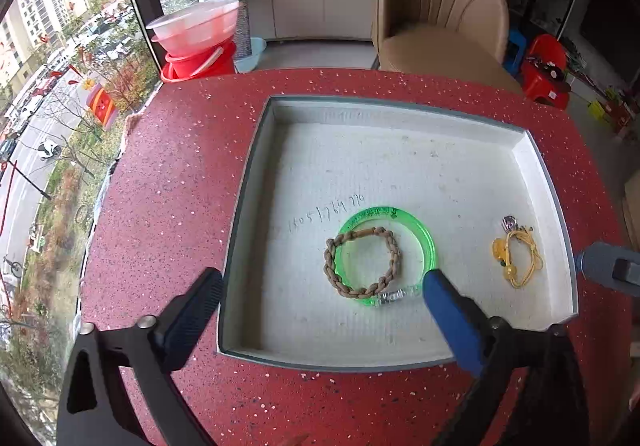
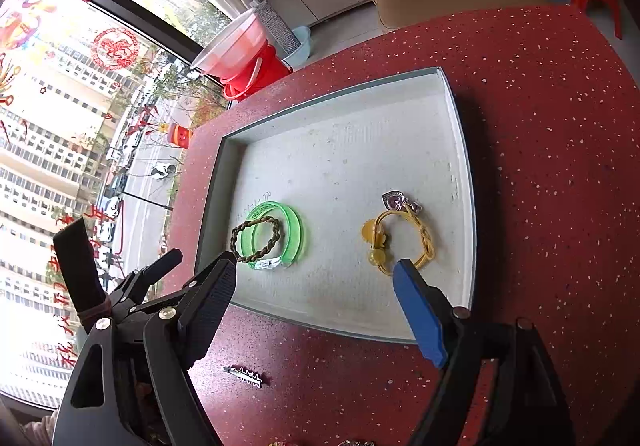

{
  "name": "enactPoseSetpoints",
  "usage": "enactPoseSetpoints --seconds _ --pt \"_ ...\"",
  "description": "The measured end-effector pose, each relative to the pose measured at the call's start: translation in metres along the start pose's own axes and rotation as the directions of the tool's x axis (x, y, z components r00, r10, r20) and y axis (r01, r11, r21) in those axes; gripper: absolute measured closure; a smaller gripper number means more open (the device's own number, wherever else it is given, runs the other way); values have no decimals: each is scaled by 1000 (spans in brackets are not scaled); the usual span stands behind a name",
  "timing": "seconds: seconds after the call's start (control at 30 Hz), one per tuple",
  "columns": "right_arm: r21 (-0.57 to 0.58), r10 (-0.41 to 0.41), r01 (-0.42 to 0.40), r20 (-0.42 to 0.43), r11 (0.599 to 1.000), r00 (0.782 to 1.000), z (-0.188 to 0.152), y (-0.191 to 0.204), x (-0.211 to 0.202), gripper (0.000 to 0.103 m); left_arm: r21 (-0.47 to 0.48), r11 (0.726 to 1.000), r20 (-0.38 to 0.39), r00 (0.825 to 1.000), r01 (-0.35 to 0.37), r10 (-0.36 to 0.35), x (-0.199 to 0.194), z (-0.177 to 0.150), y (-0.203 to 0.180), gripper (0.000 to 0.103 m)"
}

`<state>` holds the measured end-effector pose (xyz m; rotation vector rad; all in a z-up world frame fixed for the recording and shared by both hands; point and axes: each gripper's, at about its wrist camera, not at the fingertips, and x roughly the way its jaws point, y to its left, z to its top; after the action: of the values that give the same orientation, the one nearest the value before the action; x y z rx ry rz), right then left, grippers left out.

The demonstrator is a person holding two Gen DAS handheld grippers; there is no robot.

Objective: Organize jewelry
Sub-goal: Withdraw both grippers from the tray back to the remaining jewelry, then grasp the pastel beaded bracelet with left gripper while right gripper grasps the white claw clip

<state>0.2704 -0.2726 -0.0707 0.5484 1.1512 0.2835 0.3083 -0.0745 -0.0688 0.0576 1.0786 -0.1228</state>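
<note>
A grey-white tray (image 1: 400, 113) (image 2: 460, 181) sits on the red speckled table. In it lie a green bangle (image 1: 428, 242) (image 2: 296, 230) with a brown braided bracelet (image 1: 362, 290) (image 2: 256, 234) lying across it, a yellow cord bracelet (image 1: 520, 258) (image 2: 424, 234), and a silver heart pendant (image 2: 394, 201) just behind it. My left gripper (image 1: 324, 278) is open and empty above the tray's near edge. My right gripper (image 2: 316, 266) is open and empty above the tray's near side. A small silver hair clip (image 2: 243, 376) lies on the table in front of the tray.
The red table (image 1: 172, 185) (image 2: 540, 125) ends at a window on the left. A tan chair (image 1: 436, 5) stands behind it. Red buckets with a clear basin (image 1: 196, 45) (image 2: 244, 53) and red and blue stools (image 1: 544, 65) stand on the floor.
</note>
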Motion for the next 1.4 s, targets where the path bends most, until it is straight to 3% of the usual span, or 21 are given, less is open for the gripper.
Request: enactPoseSetpoints --seconds 0.17,0.2,0.23,0.43,0.57,0.87,1.1,1.27,1.4 --pt "-10 21 -21 18 1000 1000 -16 5 -12 17 -2 1000 6 1000 23 -22 -16 -10 3 0" --pt "-14 24 -23 31 1000 999 -21 6 -16 12 1 1000 12 1000 18 -18 -20 -14 4 0" --pt "-18 23 -23 40 1000 999 -26 7 -19 1 6 1000 17 1000 11 -11 -24 -18 4 0" --pt "-17 49 -49 21 999 999 -49 12 -30 0 -24 1000 -4 1000 -18 18 -41 -49 17 0" --pt "-25 -8 8 4 1000 1000 -64 14 -35 0 -42 999 -34 999 -23 22 -46 -72 26 0" --pt "10 -87 88 -97 996 992 -114 -2 -33 0 -37 997 -128 990 62 -66 -60 -135 28 0" --pt "20 -211 218 -172 976 962 -158 -20 -29 0 -29 994 -200 974 105 -109 -62 -176 23 0" --pt "21 -293 304 -206 953 934 -179 -34 -29 0 -12 991 -226 965 132 -131 -62 -185 16 0" --pt "43 -324 339 -209 940 923 -187 -42 -31 0 8 989 -238 960 151 -145 -59 -184 8 0"
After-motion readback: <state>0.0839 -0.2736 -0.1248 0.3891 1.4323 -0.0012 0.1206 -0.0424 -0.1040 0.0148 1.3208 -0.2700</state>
